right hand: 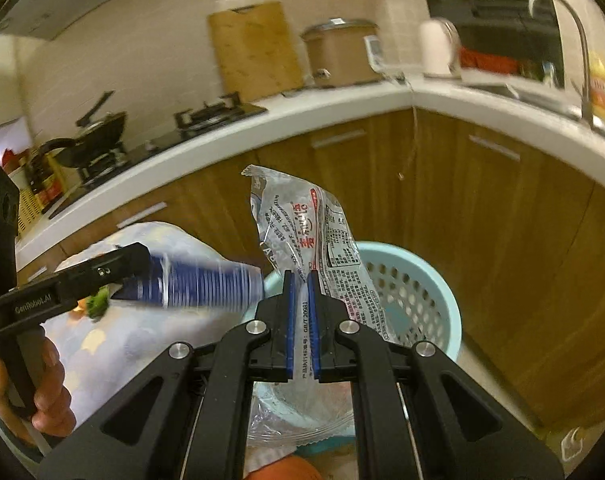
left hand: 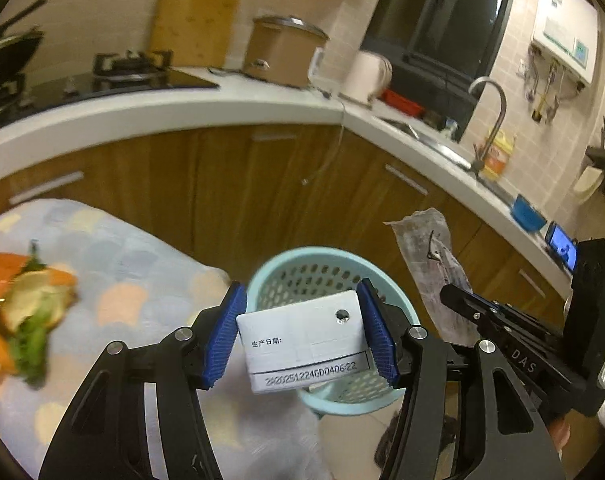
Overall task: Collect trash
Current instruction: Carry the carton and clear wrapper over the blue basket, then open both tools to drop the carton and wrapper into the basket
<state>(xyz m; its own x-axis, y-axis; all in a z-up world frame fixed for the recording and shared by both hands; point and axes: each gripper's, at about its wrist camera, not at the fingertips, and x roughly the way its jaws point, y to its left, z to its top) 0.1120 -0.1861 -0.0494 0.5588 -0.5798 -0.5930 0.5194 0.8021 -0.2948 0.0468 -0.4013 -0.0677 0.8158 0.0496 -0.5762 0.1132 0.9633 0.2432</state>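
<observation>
My left gripper [left hand: 302, 340] is shut on a small white carton [left hand: 302, 344] with printed date text, held just above the rim of a light blue perforated trash basket [left hand: 294, 268]. My right gripper [right hand: 301, 328] is shut on a clear printed plastic wrapper [right hand: 306, 232] that stands upright over the same basket [right hand: 430, 276]. The wrapper also shows in the left wrist view [left hand: 430, 264], and the left gripper's blue pad [right hand: 206, 284] shows blurred in the right wrist view. Orange peel and green vegetable scraps [left hand: 26, 308] lie on the patterned tablecloth [left hand: 142, 280].
A white kitchen counter [left hand: 182, 108] curves behind, over wooden cabinets [left hand: 230, 192]. On it are a gas stove [left hand: 130, 64], a rice cooker [left hand: 282, 52], a kettle [left hand: 366, 76] and a sink with tap [left hand: 490, 120]. A phone [left hand: 562, 250] rests at the counter's right.
</observation>
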